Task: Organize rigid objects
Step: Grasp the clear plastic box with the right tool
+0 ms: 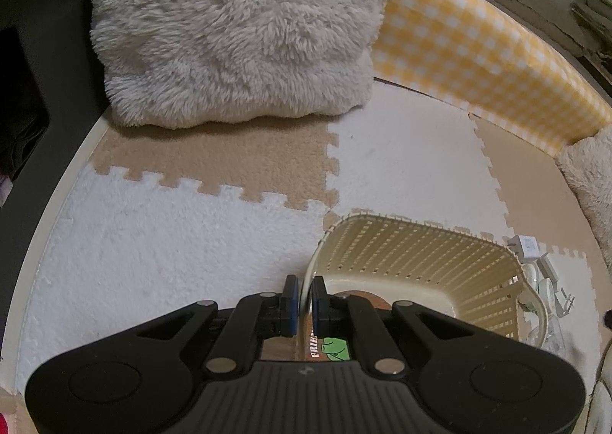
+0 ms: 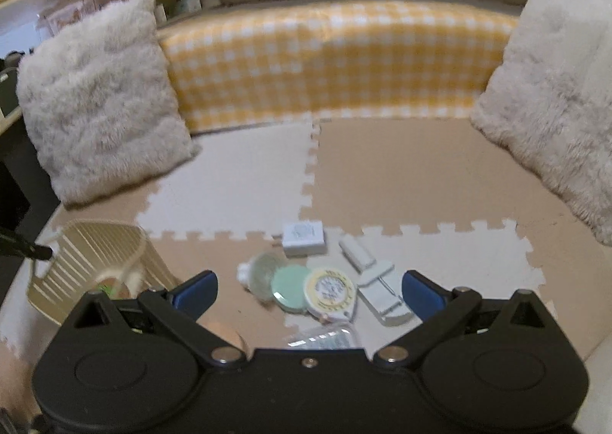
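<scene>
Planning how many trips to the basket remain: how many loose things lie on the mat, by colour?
White: 4, charger, small case, clip, bottle cap
Green: 1, round compact
Yellow-rimmed: 1, round tin
Clear: 2, glass disc, packet
Total: 8

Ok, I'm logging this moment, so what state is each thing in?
Left claw: shut on the basket rim.
Right claw: open, empty, above the small items.
Basket: tilted, something printed lies inside.
Green compact: closed, on the mat.
Round tin: closed, overlapping the compact.
White box: flat on the mat.
</scene>
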Demonstrator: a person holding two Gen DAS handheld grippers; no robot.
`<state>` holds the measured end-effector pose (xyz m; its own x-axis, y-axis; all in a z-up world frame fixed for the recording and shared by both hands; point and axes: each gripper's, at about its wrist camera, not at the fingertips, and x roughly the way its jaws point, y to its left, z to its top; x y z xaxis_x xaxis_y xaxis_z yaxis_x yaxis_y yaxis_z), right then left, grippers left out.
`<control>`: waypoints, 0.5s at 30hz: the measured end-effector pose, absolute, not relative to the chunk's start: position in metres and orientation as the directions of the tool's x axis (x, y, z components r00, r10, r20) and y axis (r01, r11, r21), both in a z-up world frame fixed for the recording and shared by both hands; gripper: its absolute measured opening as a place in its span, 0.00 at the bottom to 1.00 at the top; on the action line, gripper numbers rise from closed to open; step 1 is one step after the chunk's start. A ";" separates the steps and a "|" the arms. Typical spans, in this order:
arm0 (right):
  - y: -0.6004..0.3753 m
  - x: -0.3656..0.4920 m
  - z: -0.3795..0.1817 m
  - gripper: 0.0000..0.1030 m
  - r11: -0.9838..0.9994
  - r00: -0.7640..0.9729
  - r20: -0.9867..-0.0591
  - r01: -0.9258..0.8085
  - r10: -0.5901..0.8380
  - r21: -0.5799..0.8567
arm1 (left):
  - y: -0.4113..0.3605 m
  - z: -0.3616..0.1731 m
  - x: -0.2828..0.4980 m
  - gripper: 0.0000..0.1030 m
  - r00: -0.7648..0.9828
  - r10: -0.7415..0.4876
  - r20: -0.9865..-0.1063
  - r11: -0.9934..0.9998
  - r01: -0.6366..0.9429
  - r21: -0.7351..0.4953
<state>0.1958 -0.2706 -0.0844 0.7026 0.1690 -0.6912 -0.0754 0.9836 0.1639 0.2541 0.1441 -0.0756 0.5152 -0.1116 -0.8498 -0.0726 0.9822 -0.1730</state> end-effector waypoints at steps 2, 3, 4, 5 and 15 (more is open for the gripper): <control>-0.275 0.202 -0.098 1.00 0.980 0.669 -0.721 -0.069 0.183 0.185 | 0.144 -0.076 0.254 0.07 0.515 -0.110 -0.850 0.983 -0.071 -0.171; -0.277 0.206 -0.105 1.00 0.978 0.646 -0.738 -0.067 0.193 0.197 | 0.144 -0.076 0.254 0.07 0.515 -0.110 -0.850 0.983 -0.070 -0.169; -0.278 0.209 -0.111 1.00 0.975 0.625 -0.753 -0.068 0.208 0.213 | 0.144 -0.076 0.255 0.07 0.514 -0.109 -0.851 0.983 -0.070 -0.168; -0.278 0.212 -0.117 1.00 0.971 0.604 -0.764 -0.075 0.225 0.227 | 0.143 -0.076 0.255 0.07 0.514 -0.108 -0.851 0.984 -0.069 -0.166; -0.266 0.231 -0.154 1.00 0.970 0.470 -0.849 -0.145 0.242 0.197 | 0.142 -0.077 0.256 0.07 0.511 -0.102 -0.854 0.986 -0.062 -0.155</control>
<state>0.2312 -0.2658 -0.1540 0.4703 0.2422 -0.8486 -0.1447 0.9698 0.1966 0.2557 0.1423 -0.0774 0.5106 -0.1021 -0.8537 -0.0620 0.9860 -0.1550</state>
